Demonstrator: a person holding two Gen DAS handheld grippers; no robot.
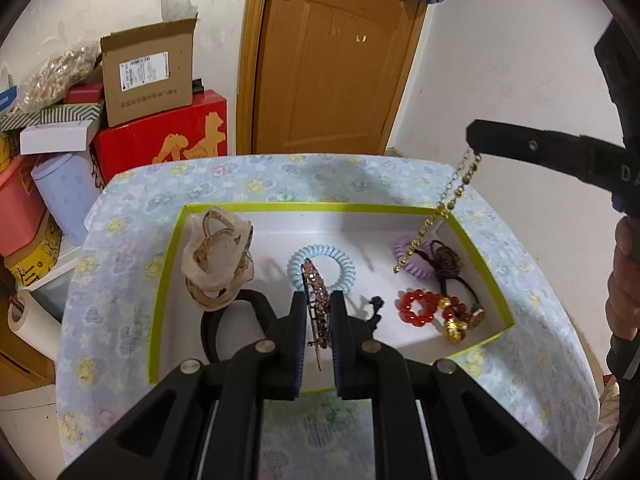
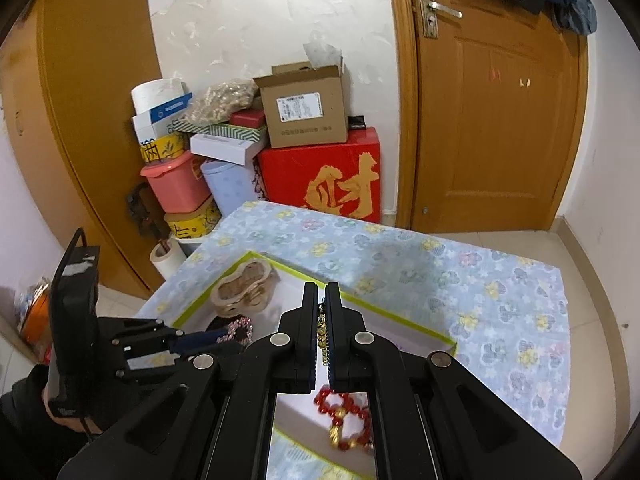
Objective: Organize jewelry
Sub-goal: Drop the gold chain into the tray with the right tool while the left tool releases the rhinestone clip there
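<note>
Gold chain (image 1: 444, 208): hangs pinched in your right hand-held gripper (image 2: 321, 292), over the box's (image 1: 308, 208) two o'clock corner.
Left hand-held gripper (image 1: 318, 300): clamped on the rhinestone clip (image 1: 316, 300), box centre.
Next: probably lower both gently, then release.

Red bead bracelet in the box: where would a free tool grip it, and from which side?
Judging from the left wrist view, the red bead bracelet lies flat on the box floor. Come from above and pinch its left arc across the bead strand; gold charms crowd its right.
</note>
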